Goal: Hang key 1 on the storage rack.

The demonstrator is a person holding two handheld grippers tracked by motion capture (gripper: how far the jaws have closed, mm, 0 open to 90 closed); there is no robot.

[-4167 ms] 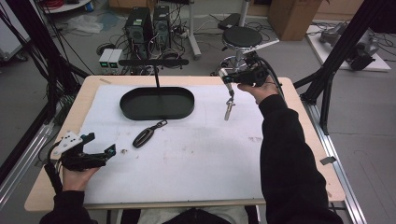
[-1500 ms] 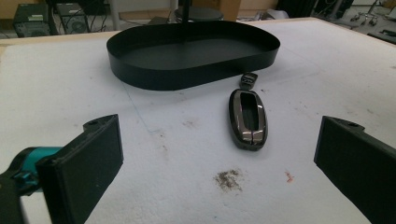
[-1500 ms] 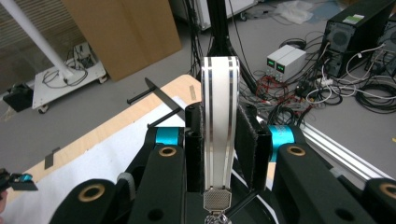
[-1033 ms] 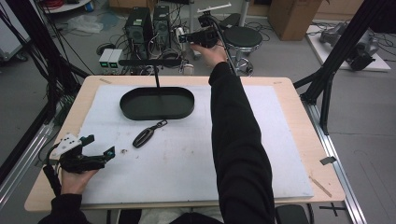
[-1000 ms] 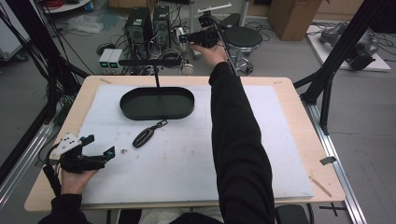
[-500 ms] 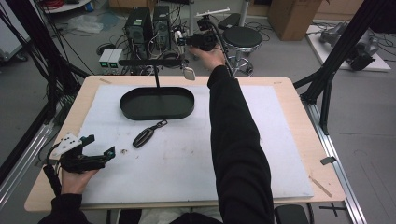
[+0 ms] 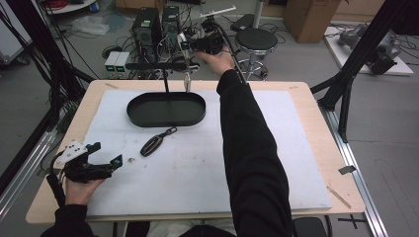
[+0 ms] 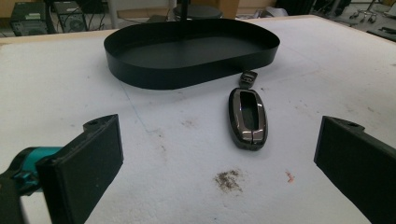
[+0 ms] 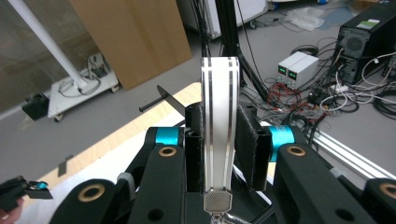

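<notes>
The white key fob (image 9: 219,126) clamped between the right gripper's (image 9: 219,140) matt black foam-like pads looks smooth, glossy plastic with thin dark stripes and a knurled metal end. Just beside the matt black oval tray (image 8: 140,77), a dark car key (image 8: 247,116) shines like polished chrome. The white table cover (image 8: 187,186) under the tray looks rough, grainy and stained.

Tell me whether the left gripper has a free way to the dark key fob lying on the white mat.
Probably yes. The left gripper stands open and level with the mat, and the key fob lies ahead between its jaws with bare white mat in front of it. The black tray sits behind the fob, not across the path.
</notes>
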